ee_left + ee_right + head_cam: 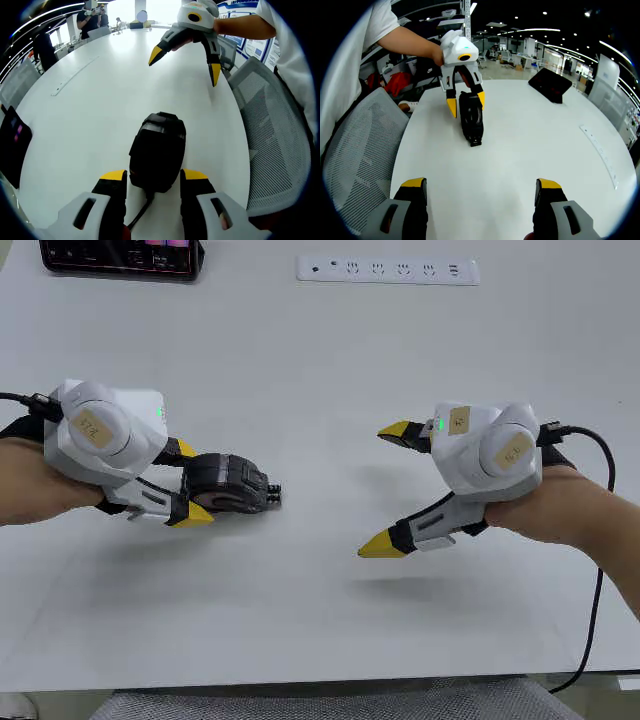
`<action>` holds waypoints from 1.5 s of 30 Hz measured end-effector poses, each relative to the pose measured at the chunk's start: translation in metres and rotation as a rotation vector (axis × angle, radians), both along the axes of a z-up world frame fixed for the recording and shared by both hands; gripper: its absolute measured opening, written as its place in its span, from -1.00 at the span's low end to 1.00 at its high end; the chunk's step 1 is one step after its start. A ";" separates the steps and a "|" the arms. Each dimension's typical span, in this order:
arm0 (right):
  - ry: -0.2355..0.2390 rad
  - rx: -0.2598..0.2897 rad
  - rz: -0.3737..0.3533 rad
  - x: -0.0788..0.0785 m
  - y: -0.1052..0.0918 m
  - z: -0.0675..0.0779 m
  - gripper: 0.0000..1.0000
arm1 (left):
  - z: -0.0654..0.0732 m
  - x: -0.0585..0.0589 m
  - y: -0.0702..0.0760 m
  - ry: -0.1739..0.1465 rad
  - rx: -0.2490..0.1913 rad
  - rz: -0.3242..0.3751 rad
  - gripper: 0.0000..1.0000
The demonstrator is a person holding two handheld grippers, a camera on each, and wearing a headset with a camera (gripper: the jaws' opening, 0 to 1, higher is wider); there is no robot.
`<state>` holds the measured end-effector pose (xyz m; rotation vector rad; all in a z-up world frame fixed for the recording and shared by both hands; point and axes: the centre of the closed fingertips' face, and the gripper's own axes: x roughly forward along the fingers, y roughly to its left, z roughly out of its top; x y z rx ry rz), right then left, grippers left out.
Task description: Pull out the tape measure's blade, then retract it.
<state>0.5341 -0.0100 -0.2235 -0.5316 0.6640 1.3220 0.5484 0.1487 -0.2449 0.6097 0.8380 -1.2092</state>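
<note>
left gripper (200, 485): clamped on black tape measure (232, 483), 9 o'clock in head view | right gripper (385, 490): jaws wide apart, 3 o'clock, holds nothing | progress: blade seems not out; pulling and retracting both left

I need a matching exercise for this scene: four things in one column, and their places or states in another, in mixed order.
Things:
1. black rounded tape measure
2. right gripper with yellow tips
3. white flat power strip
4. black flat tablet

Places or states:
A. open, nothing between its jaws
B. far edge of the white table, head view's upper left
C. between the left gripper's jaws
D. far edge, right of the middle

Pairs: 1-C, 2-A, 3-D, 4-B.
</note>
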 end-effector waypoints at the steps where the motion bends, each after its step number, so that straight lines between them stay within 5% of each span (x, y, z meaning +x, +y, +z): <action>1: 0.001 0.000 0.001 0.000 0.000 -0.001 0.77 | -0.001 0.000 0.000 0.002 0.002 0.001 -0.28; 31: 0.004 0.019 -0.004 0.000 0.005 -0.001 0.72 | -0.003 0.002 -0.002 0.012 0.019 -0.017 -0.43; 45: 0.031 0.107 -0.039 0.008 0.023 0.003 0.64 | -0.005 0.000 -0.002 -0.004 0.053 -0.044 -0.46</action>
